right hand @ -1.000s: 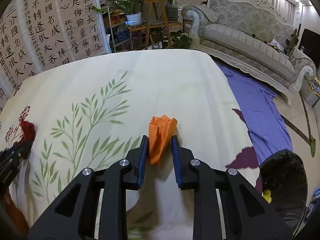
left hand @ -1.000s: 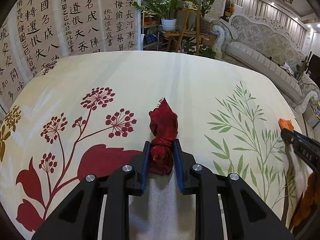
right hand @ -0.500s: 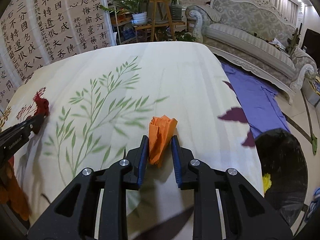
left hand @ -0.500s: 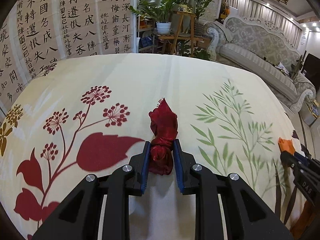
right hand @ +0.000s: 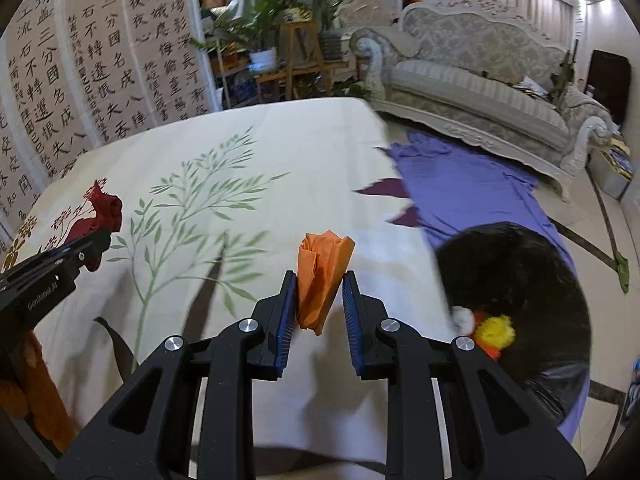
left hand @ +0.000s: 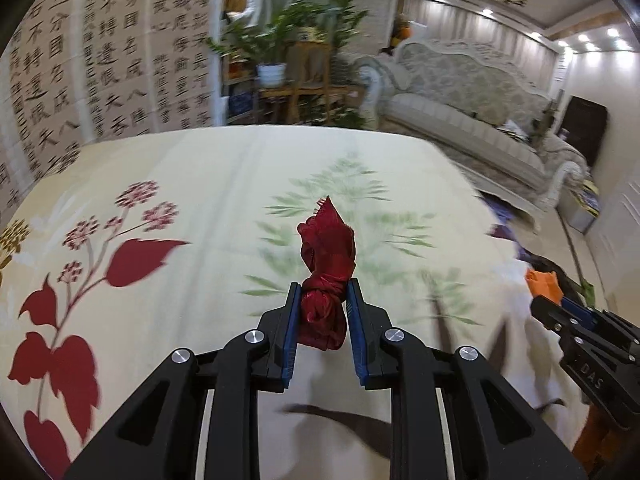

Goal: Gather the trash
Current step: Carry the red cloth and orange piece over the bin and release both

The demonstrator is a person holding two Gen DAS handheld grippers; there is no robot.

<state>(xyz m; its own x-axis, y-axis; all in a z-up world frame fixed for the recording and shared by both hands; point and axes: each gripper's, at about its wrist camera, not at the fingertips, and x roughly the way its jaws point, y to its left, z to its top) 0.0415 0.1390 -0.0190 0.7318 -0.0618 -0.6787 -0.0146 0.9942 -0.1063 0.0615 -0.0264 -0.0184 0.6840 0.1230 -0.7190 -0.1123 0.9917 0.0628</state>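
Observation:
My left gripper [left hand: 322,292] is shut on a crumpled dark red wrapper [left hand: 328,268] and holds it above the floral cloth [left hand: 200,184]. My right gripper [right hand: 319,282] is shut on a crumpled orange paper [right hand: 322,268] above the cloth's right edge. A black trash bag [right hand: 516,280] stands open on the floor just right of the right gripper, with yellow, orange and white scraps [right hand: 490,332] inside. The left gripper with the red wrapper [right hand: 102,212] shows at the left of the right wrist view. The right gripper with the orange paper [left hand: 544,284] shows at the right of the left wrist view.
The cream cloth [right hand: 280,152] with leaf and flower prints covers the table. A purple sheet [right hand: 460,176] lies on the floor beyond the bag. A pale sofa [right hand: 480,80], a plant stand [right hand: 300,52] and a calligraphy screen [right hand: 80,80] stand behind.
Both grippers have moved to the right over the cloth with their trash held. The black bag has come closer and now fills the lower right of the right wrist view.

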